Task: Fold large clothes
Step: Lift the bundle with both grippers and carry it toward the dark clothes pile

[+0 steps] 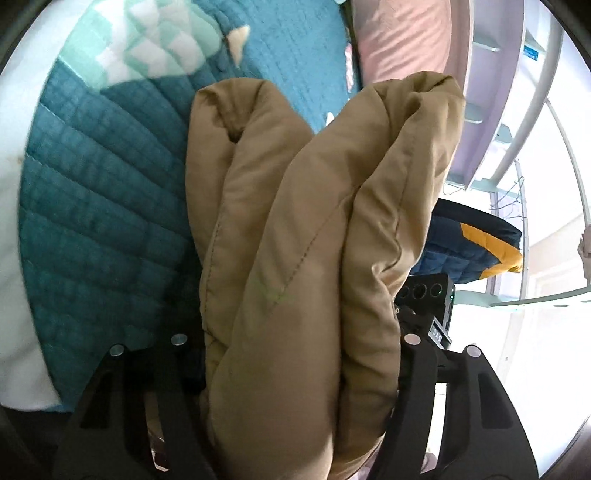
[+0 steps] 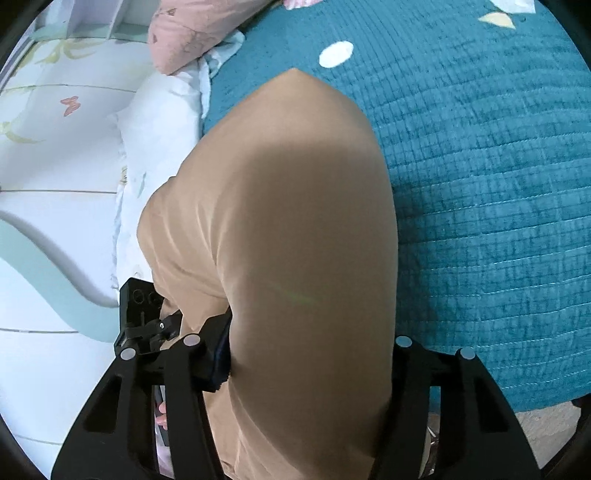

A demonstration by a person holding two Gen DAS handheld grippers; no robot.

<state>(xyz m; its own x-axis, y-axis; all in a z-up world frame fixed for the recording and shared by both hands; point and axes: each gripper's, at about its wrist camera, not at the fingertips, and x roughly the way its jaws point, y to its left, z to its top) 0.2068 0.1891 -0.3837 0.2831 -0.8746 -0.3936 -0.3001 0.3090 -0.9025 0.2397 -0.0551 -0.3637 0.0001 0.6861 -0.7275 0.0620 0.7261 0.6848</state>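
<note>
A large tan padded garment (image 1: 295, 236) fills the middle of the left wrist view, bunched in thick folds above the teal quilted bedspread (image 1: 96, 206). My left gripper (image 1: 295, 369) is shut on it; the fabric bulges between the jaws and hides the fingertips. In the right wrist view the same tan garment (image 2: 288, 229) hangs as a smooth rounded fold over the bedspread (image 2: 491, 192). My right gripper (image 2: 306, 369) is shut on it, fingertips hidden by the cloth. The other gripper's black body (image 2: 140, 317) shows close at the left.
A pink pillow (image 2: 192, 29) and white bedding (image 2: 162, 122) lie at the bed's edge. A tiled floor (image 2: 48, 170) lies left of the bed. A white bunk frame and ladder (image 1: 517, 129) and a navy-and-orange quilt (image 1: 476, 247) stand to the right.
</note>
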